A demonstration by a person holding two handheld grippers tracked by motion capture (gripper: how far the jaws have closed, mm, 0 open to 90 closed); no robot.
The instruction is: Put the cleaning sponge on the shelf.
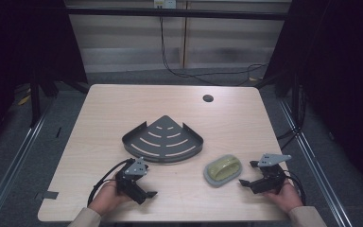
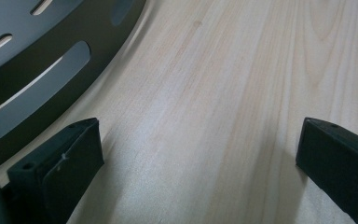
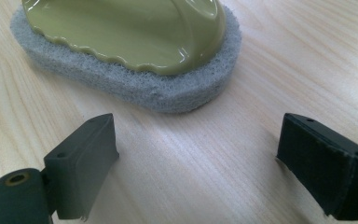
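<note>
The wooden table (image 1: 123, 101) took up most of the high view, with a dark fan-shaped slotted tray (image 1: 163, 141) sitting about dead centre. At roughly 4 o'clock from it lay a scrub sponge (image 1: 222, 170), green plastic top on a grey pad. The right gripper (image 1: 248, 174) sat just beside the sponge at its 3 o'clock, jaws spread wide and empty. The left gripper (image 1: 151, 193) was at the tray's 7 o'clock, also gaping with nothing in it.

One slotted corner tray (image 1: 163, 141), one scrubbing sponge (image 1: 222, 169), two tools.
</note>
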